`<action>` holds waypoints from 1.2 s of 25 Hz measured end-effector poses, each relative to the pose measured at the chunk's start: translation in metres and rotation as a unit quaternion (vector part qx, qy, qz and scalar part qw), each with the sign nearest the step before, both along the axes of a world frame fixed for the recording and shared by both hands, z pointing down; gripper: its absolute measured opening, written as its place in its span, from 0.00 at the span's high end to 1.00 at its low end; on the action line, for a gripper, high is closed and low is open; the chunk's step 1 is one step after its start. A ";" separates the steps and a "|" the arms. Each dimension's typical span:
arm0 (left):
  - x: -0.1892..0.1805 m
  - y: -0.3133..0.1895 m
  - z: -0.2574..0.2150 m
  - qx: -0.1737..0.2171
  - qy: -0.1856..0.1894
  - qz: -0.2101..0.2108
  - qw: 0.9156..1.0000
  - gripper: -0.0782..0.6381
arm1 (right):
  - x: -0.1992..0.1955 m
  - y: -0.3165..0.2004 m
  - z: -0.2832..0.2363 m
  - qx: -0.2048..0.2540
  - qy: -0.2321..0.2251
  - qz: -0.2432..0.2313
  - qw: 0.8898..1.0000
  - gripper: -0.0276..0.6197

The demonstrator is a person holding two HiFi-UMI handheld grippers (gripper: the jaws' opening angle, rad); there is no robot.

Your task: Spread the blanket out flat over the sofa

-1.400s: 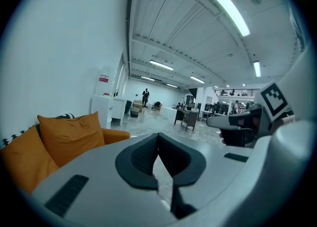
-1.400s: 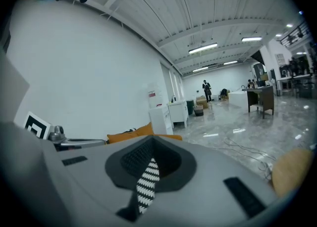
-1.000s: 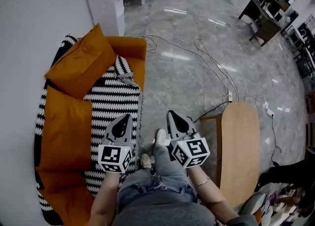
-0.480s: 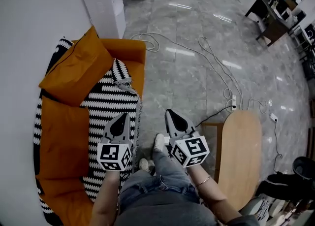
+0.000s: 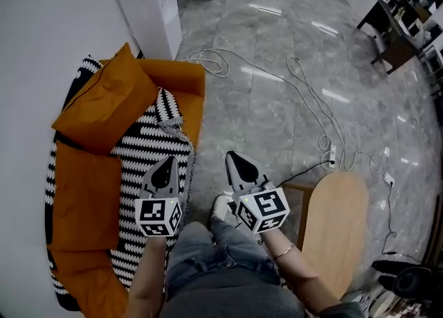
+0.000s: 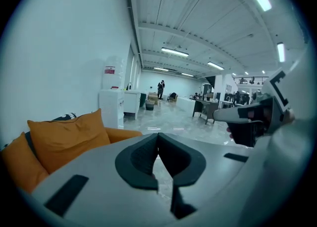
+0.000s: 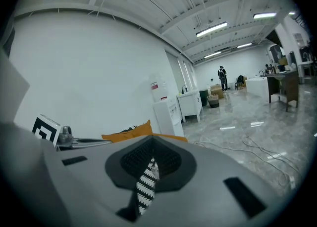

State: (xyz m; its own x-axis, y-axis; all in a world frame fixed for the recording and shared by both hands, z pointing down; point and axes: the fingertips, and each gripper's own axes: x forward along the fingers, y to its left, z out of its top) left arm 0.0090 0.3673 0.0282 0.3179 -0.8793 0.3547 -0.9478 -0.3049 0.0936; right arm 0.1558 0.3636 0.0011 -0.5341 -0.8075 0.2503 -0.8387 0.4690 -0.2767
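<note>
Walking along the front of the orange fabric sofa (image 5: 185, 81) toward its 12 o'clock end. Compared with a second ago, bringing the white boxy appliance (image 5: 149, 8) at 11 o'clock further into the head view, pushing the oval light-wood counter (image 5: 336, 233) down toward 5 o'clock, and changing the leading white shoe (image 5: 221, 207). Carrying the left gripper (image 5: 168, 165) and the right gripper (image 5: 235, 161) side by side near 6 o'clock, spaced as before, the left over the seat's front edge, the right over the grey marble floor (image 5: 277, 102).

Finding the black-and-white zigzag-knit blanket (image 5: 149, 143) at 9 o'clock, lying unchanged from a second ago: covering the seat, running up behind the back cushions, rumpled near the arm, and seemingly caught at 10 o'clock under the square orange pillow (image 5: 104, 98).

Keeping the right jaws squeezed fully together on a narrow strip of that blanket (image 7: 145, 184), plain in the right gripper view yet not traceable back to the sofa in the head view. Keeping the left jaws closed as well, pads meeting at the tips, nothing clearly pinched between them.

Judging from this: repositioning rather than spreading, with no flattening gained in the last second. Still needing a pull on the rumpled part, and probably lifting the pillow clear.
</note>
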 end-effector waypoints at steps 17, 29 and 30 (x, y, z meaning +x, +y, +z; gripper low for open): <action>-0.036 -0.067 0.042 -0.039 0.008 -0.072 0.997 0.87 | -0.025 -0.063 0.037 -0.030 0.020 -0.050 0.998 0.94; -0.097 -0.148 0.087 -0.087 0.011 -0.099 0.991 0.87 | -0.104 -0.162 0.068 -0.071 0.038 -0.097 0.992 0.94; -0.102 -0.155 0.093 -0.091 0.011 -0.101 0.991 0.87 | -0.111 -0.169 0.072 -0.073 0.041 -0.102 0.991 0.94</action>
